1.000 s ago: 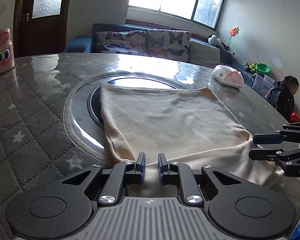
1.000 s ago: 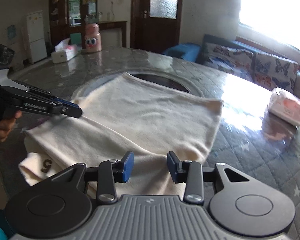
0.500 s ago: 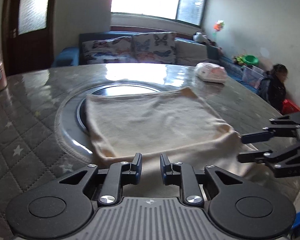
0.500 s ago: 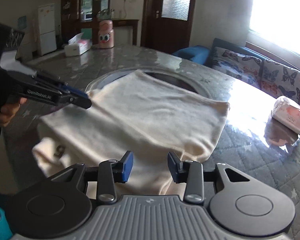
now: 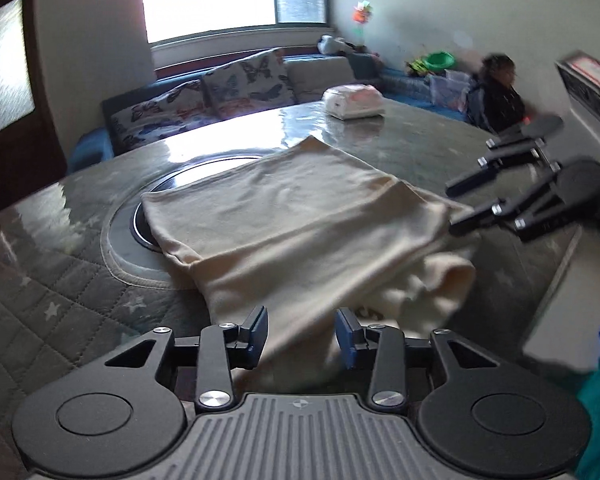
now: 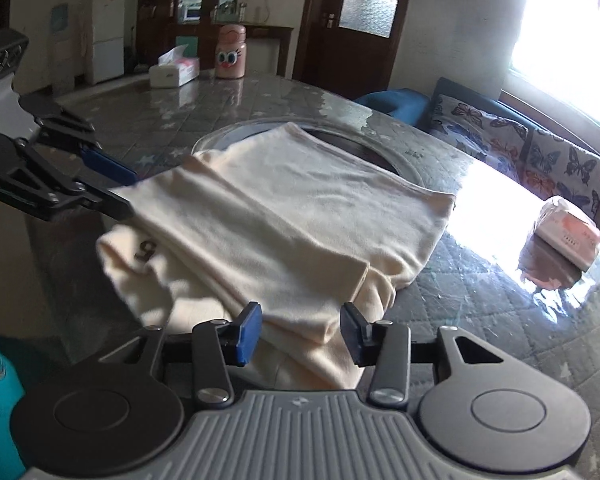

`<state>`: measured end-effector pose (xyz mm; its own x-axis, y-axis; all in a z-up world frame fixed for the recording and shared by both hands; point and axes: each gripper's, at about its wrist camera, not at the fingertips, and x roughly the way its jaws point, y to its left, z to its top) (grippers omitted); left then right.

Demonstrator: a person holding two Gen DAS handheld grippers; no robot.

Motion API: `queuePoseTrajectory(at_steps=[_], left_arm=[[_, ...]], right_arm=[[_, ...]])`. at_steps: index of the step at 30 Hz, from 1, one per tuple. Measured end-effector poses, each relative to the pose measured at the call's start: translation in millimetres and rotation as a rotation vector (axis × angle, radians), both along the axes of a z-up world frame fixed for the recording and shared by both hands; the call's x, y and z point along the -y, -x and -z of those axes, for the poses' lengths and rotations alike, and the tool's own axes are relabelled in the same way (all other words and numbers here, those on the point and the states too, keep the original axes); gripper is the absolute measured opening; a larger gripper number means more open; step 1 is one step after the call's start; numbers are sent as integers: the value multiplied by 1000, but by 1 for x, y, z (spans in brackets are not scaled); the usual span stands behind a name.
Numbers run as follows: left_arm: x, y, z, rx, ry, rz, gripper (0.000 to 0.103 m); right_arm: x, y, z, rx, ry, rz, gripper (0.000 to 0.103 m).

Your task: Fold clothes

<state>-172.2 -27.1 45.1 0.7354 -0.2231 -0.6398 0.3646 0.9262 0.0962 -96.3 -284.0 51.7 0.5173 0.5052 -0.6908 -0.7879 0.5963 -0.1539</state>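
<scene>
A cream garment (image 5: 300, 216) lies folded on the quilted round table (image 5: 60, 280), its top layer doubled back over the lower one. A dark "5" print (image 6: 146, 248) shows on the loose lower part near the table's edge. My left gripper (image 5: 302, 334) sits low over the near hem; its jaws are opening, with cloth lying between them but clear of the pads. My right gripper (image 6: 302, 334) is over the other near corner of the garment (image 6: 300, 216), also opening, its pads off the cloth. Each gripper shows in the other's view: the right gripper (image 5: 454, 210), the left gripper (image 6: 130, 196).
A tissue pack (image 5: 354, 102) lies at the table's far side. A pink bottle (image 6: 230, 52) and a tissue box (image 6: 174, 72) stand at the far left rim. A round recess (image 5: 140, 220) lies under the garment's far end. A person (image 5: 498, 92) sits beyond the table.
Both grippers' jaws have widened and both have drawn back toward the near edge. The left view has rolled. The garment's near part now lies looser, bunched at the table's edge.
</scene>
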Motion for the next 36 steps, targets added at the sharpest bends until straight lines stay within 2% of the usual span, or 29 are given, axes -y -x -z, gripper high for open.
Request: queuePoseTrajectory(at_steps=[4, 9, 11, 13, 17, 20, 25, 27, 30, 32, 34, 36], left_arm=[[13, 18, 7, 56, -125, 85, 44], [33, 21, 24, 132, -224, 161, 45], [38, 18, 31, 140, -239, 167, 45], [39, 16, 34, 156, -229, 176, 43], [38, 8, 31, 169, -182, 179, 13], [31, -3, 21, 168, -112, 150, 9], [15, -31, 8, 134, 14, 83, 9], [11, -40, 7, 122, 43, 71, 9], [7, -44, 9, 106, 52, 72, 10], [6, -41, 11, 100, 44, 82, 16], [4, -34, 13, 101, 31, 87, 22], [4, -26, 16, 101, 11, 96, 32]], right_arm=[[3, 12, 0, 13, 36, -27, 53], [3, 23, 3, 35, 77, -62, 56], [1, 29, 6, 51, 93, -86, 59], [-1, 33, 8, 64, 102, -105, 64], [-6, 38, 13, 68, 106, -140, 66], [-12, 39, 17, 81, 104, -168, 67], [-25, 29, 19, 107, 70, -180, 67], [-30, 21, 20, 96, 52, -174, 64], [-34, 6, 21, 30, 33, -157, 47], [-36, -3, 21, -11, 17, -146, 30], [-35, -10, 18, -40, -4, -130, 26], [-33, -16, 14, -69, -27, -114, 20]])
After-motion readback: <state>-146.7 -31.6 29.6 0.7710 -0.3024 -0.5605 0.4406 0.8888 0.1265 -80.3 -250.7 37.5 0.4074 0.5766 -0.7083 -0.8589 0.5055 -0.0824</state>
